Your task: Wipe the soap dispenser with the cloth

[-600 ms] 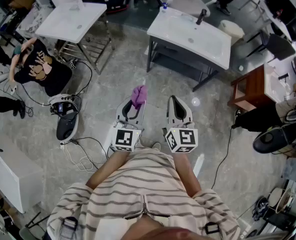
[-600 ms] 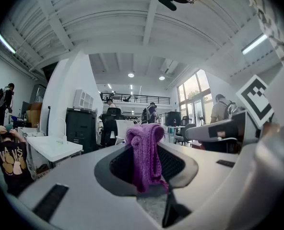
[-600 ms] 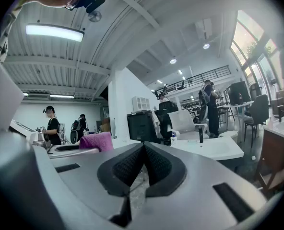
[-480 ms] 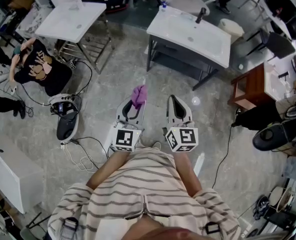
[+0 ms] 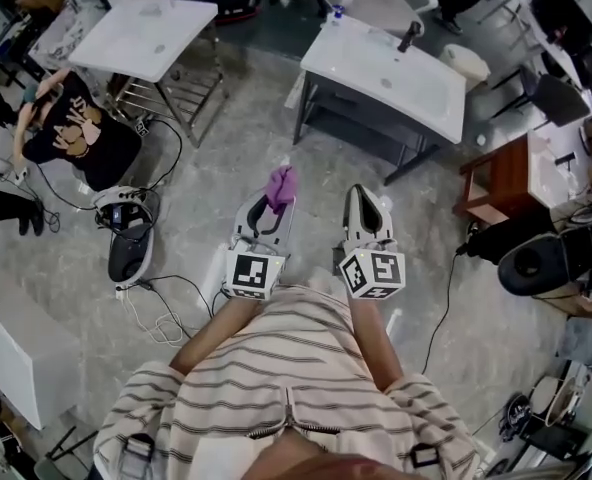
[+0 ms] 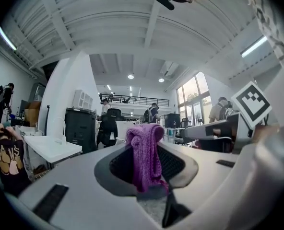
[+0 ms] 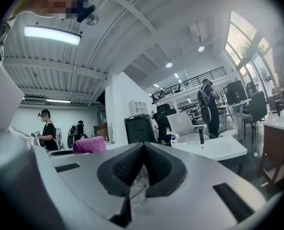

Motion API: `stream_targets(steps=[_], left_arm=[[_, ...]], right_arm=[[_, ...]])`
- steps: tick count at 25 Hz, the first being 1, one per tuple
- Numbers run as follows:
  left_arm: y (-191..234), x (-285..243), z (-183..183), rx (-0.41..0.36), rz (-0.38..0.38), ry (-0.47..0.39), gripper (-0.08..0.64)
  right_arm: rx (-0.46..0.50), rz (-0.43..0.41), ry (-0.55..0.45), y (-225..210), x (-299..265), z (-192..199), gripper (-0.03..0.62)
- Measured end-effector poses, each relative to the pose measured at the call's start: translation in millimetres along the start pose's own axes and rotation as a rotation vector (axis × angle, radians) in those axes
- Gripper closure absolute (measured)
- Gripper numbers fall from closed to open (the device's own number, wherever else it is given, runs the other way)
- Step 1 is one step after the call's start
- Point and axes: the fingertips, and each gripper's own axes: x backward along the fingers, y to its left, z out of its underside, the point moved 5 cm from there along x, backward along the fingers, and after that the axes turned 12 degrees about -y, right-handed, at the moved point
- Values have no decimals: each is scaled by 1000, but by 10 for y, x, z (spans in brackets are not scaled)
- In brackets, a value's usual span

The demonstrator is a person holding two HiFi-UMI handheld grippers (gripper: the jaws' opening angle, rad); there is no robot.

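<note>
Presently, left tool (image 5: 273, 206): pinching the purple cloth (image 5: 281, 183), which bunches up above the jaw tips.
Right tool (image 5: 363, 198): jaws pressed together, nothing between them.
Position: 2 tools level, side by side above grey floor (image 5: 226, 148); white sink worktop (image 5: 416, 93) well ahead.

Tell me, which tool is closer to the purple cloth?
Left. The left tool pinches the purple cloth in its jaws. The right tool is alongside, shut and empty, apart from the cloth.
</note>
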Motion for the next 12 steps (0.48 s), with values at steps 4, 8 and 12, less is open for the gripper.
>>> stream_targets(steps=[4,8,12], left_arm=[[163,-68,43,-11,-7,-6,445],[360,-230,160,-41,-15,16,446],[556,-541,289,-31,-10,22,446]], right_arm=[[34,1,-8,15,-152,21,598],[46,-6,-7,10,-418,95,597],[65,-27,-9,-54,-780,191,586]])
